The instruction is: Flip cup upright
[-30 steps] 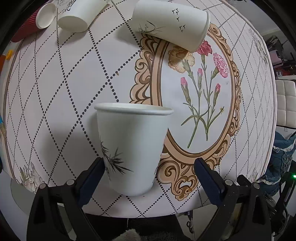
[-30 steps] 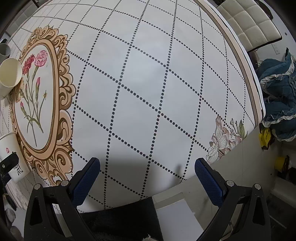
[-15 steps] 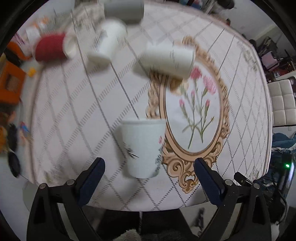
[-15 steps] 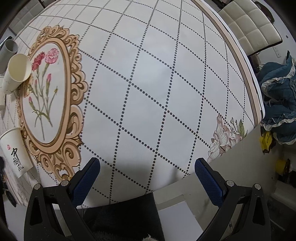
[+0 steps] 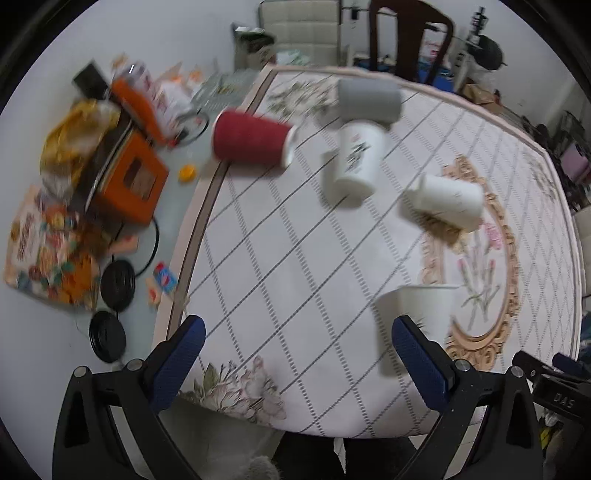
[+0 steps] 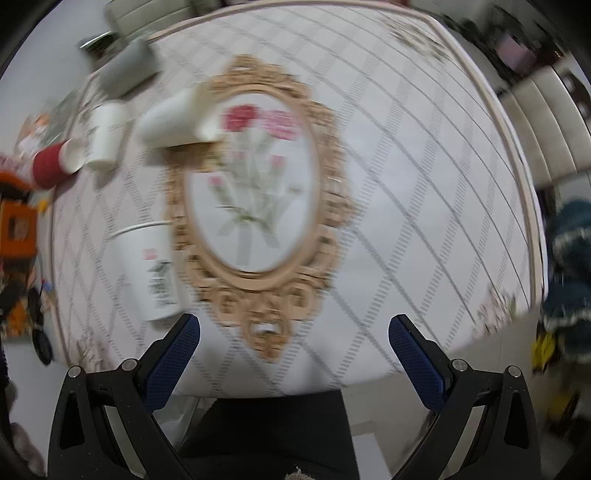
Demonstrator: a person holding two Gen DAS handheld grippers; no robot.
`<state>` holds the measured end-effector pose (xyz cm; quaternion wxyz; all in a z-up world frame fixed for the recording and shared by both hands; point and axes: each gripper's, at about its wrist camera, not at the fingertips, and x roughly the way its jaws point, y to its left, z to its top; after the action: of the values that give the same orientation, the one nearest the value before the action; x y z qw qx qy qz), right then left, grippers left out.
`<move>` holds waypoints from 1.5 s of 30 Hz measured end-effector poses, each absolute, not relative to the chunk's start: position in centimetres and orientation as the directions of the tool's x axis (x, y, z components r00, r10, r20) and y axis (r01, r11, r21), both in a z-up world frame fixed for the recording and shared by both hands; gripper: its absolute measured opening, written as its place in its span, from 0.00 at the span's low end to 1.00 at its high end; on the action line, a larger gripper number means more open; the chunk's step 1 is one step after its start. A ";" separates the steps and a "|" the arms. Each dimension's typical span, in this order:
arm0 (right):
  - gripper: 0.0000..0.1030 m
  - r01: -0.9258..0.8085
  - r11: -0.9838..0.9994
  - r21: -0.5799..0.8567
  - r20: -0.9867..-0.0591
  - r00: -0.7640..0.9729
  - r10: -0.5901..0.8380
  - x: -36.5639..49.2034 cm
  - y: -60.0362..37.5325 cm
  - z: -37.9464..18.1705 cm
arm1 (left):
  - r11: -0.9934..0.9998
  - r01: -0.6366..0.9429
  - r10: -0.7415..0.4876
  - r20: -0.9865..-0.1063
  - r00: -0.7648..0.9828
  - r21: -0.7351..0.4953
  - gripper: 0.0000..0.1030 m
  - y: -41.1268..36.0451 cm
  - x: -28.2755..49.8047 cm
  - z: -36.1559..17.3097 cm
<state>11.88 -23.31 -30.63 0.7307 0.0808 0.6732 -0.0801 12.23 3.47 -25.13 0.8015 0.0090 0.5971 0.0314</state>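
A white paper cup (image 5: 413,314) stands upright near the table's front edge, just behind my left gripper's right finger; it also shows in the right wrist view (image 6: 149,269). Several cups lie on their sides farther back: a white one (image 5: 445,197) by the flower frame, a white one with print (image 5: 356,158), a red one (image 5: 253,138) and a grey one (image 5: 369,99). My left gripper (image 5: 295,354) is open and empty, to the left of the upright cup. My right gripper (image 6: 291,347) is open and empty over the front edge.
The tablecloth (image 5: 280,258) has a diamond grid and an ornate flower frame (image 6: 255,192). Boxes, bags and cables (image 5: 92,206) clutter the floor on the left. Chairs (image 5: 410,33) stand behind the table. Blue fabric (image 6: 576,240) lies at the right.
My left gripper has let go of the upright cup, pulled back and swung left. My right gripper has pulled back and turned left toward the flower frame. Both views are motion-blurred.
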 end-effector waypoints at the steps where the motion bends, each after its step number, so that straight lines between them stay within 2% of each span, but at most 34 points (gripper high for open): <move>1: 1.00 0.201 0.979 0.010 -0.997 0.081 -0.007 12.3 -22.2 -30.9 | 0.997 -0.049 0.070 -0.959 0.275 0.058 1.00 4.1 12.0 -25.7; 6: 1.00 0.110 0.994 -0.006 -0.997 0.072 -0.014 14.1 -17.5 -32.6 | 0.993 -0.083 0.099 -0.967 0.235 0.082 1.00 5.9 11.5 -28.8; 15: 0.92 0.039 0.999 0.010 -1.000 0.006 0.009 16.7 -13.0 -36.7 | 0.989 -0.104 0.118 -0.982 0.147 0.104 1.00 7.8 11.1 -33.0; 18: 0.85 0.038 0.999 0.022 -0.999 -0.022 0.023 17.6 -12.4 -38.0 | 0.989 -0.103 0.115 -0.986 0.121 0.103 1.00 7.9 11.2 -33.9; 21: 0.71 0.036 0.999 0.028 -0.998 -0.050 0.029 18.2 -12.0 -39.2 | 0.990 -0.095 0.115 -0.988 0.107 0.105 1.00 7.7 11.4 -34.4; 22: 0.62 0.036 0.999 0.031 -0.998 -0.053 0.033 18.3 -12.0 -39.3 | 0.991 -0.088 0.114 -0.988 0.105 0.105 1.00 7.5 11.5 -34.5; 25: 0.61 0.043 0.998 0.041 -0.999 -0.032 0.042 18.4 -12.1 -39.3 | 0.992 -0.074 0.110 -0.989 0.096 0.103 1.00 7.2 11.7 -34.7; 29: 0.61 0.069 0.995 0.065 -0.997 0.035 0.063 18.3 -13.1 -38.2 | 0.994 -0.064 0.098 -0.992 0.078 0.094 1.00 6.7 12.3 -34.9; 34: 0.61 0.097 0.991 0.093 -0.972 0.224 0.070 18.2 -14.5 -36.3 | 0.995 -0.060 0.082 -0.994 0.069 0.078 1.00 6.5 13.7 -34.9; 39: 0.61 0.110 0.991 0.076 -0.889 0.458 0.017 17.8 -15.5 -35.7 | 0.995 -0.056 0.083 -0.994 0.072 0.079 1.00 6.0 15.3 -35.4; 45: 0.61 0.091 0.996 -0.006 -0.801 0.595 -0.059 17.1 -15.1 -37.3 | 0.995 -0.033 0.094 -0.991 0.093 0.091 1.00 5.2 16.4 -36.2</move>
<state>17.05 -15.07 -37.28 0.8929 0.0180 0.4478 -0.0422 16.37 5.17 -36.20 0.7387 0.0226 0.6722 0.0428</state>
